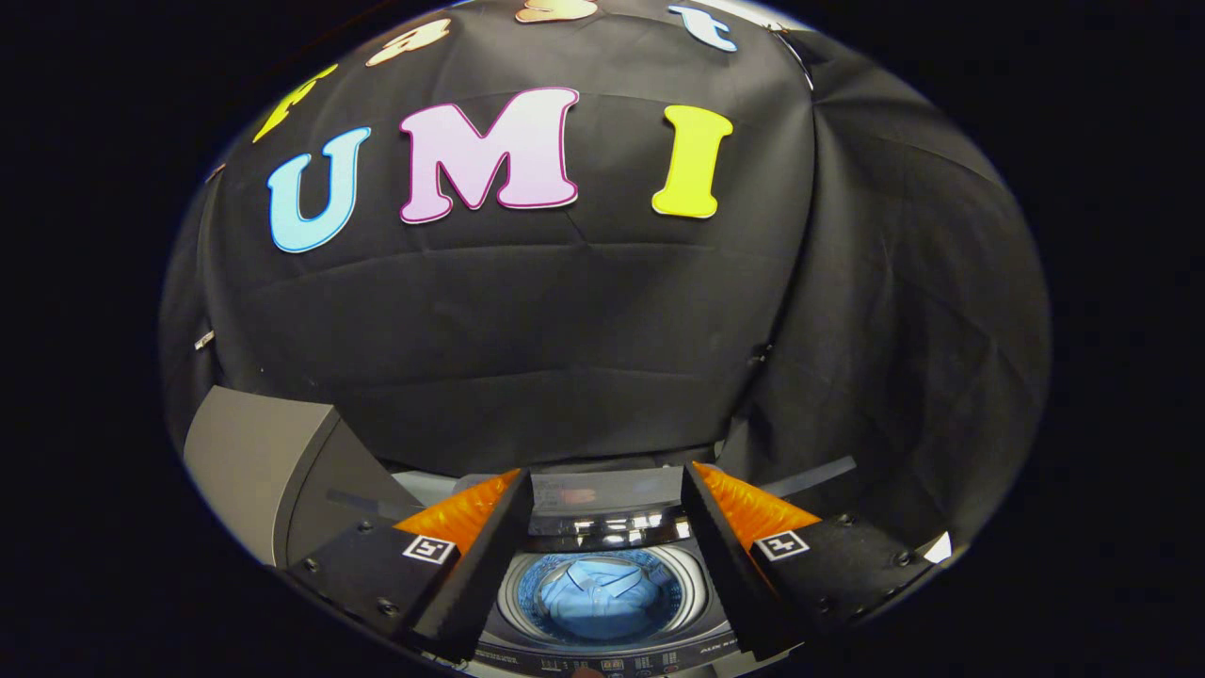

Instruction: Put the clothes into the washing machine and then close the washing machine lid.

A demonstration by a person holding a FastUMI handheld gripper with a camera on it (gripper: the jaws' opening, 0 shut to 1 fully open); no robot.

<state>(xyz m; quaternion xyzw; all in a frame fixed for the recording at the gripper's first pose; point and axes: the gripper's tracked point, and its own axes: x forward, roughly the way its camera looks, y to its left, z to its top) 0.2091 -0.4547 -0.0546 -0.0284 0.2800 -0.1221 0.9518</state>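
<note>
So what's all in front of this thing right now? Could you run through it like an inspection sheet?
Surface: washer top, a control strip along its near edge.
Job's things: blue shirt lying in the drum; lid raised behind the opening, not yet closed.
Clutter: nothing seen.
Gripper: gripper open, fingers apart above the drum, holding nothing.
Cables: nothing seen.
Surroundings: black cloth wall behind; grey box beside the washer.
</note>
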